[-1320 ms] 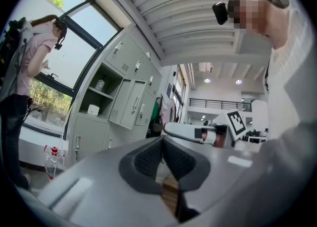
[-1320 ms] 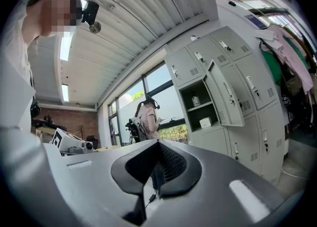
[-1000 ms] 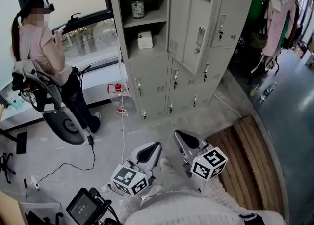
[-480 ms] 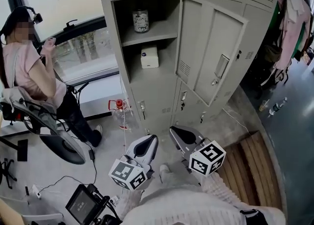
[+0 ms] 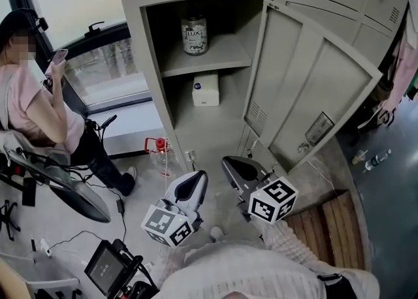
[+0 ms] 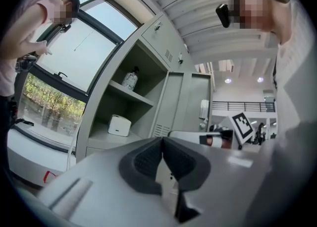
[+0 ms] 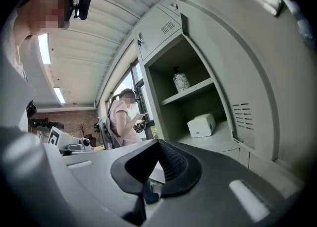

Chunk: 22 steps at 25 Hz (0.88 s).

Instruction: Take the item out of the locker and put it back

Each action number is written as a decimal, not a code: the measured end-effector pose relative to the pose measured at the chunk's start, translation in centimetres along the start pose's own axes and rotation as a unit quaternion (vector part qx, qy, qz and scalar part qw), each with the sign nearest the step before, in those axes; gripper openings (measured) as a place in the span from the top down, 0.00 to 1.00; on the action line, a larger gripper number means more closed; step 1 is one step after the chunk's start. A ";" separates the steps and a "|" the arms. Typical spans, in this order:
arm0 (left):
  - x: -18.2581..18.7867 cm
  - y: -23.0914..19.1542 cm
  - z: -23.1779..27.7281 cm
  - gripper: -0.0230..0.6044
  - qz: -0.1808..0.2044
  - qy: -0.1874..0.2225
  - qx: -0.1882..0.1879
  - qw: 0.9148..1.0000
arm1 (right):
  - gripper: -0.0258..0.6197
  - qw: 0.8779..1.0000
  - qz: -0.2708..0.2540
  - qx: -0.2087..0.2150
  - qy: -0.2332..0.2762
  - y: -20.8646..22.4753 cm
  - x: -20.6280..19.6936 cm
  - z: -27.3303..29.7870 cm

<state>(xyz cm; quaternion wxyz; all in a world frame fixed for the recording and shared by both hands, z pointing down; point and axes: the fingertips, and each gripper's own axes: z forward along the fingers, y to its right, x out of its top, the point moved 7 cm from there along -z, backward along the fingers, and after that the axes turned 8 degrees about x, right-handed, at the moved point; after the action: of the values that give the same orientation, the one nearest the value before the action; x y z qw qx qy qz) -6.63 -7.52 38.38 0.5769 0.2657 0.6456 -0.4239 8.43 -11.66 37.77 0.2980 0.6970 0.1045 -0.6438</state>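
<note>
- The locker (image 5: 134, 62) fills the upper middle of the head view, and one compartment is seen with its door (image 5: 307, 95) swung wide toward the right of the frame.
- A patterned jar (image 5: 194, 35) is set upright on the upper shelf (image 5: 225, 56) of that compartment, toward its left side.
- A white box (image 5: 206, 89) is placed on the compartment floor below the shelf, near the back wall and well apart from both grippers.
- The left gripper (image 5: 198, 177) is held low in the middle of the head view, in front of the locker and pointed toward it. Its jaws are clenched together with nothing between them.
- In the left gripper view the pads of the left gripper (image 6: 162, 141) are seen pressed tip to tip, with the white box (image 6: 119, 125) and the jar (image 6: 130, 80) left of them and higher in the frame.
- The right gripper (image 5: 228, 162) is held just beside the left one, to its right. Its jaws are likewise pressed together and empty.
- In the right gripper view the closed tips of the right gripper (image 7: 158, 144) lie below the white box (image 7: 201, 125) and the jar (image 7: 181, 82).
- A seated person (image 5: 39, 108) is seen at the left edge of the head view, by the window.
- A clear jug with a red cap (image 5: 159, 151) is stood on the floor left of the locker's base.
- A wooden platform (image 5: 333, 226) is seen at the lower right.
</note>
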 end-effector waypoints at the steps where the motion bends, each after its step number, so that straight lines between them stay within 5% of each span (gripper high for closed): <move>1: 0.0 -0.3 0.3 0.95 0.000 -0.001 0.001 1.000 | 0.96 1.000 -0.002 -0.002 0.000 0.4 0.1 0.4; 8: 0.6 -2.8 2.6 0.95 -0.010 -0.009 -0.001 1.000 | 0.96 1.000 -0.003 0.003 -0.013 1.8 0.4 3.6; 19: 2.9 -6.0 6.3 0.95 -0.018 0.003 -0.025 1.000 | 0.96 0.998 -0.039 -0.054 0.016 4.3 2.5 7.2; 22: 3.1 -6.7 6.9 0.95 -0.021 0.008 -0.027 0.999 | 0.86 0.998 -0.044 -0.045 0.004 4.6 2.4 8.7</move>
<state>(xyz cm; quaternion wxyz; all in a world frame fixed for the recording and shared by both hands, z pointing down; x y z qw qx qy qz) -9.22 -17.17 37.15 0.5699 0.2399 0.6667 -0.4162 3.97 -20.68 36.78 0.2999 0.6799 0.1656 -0.6484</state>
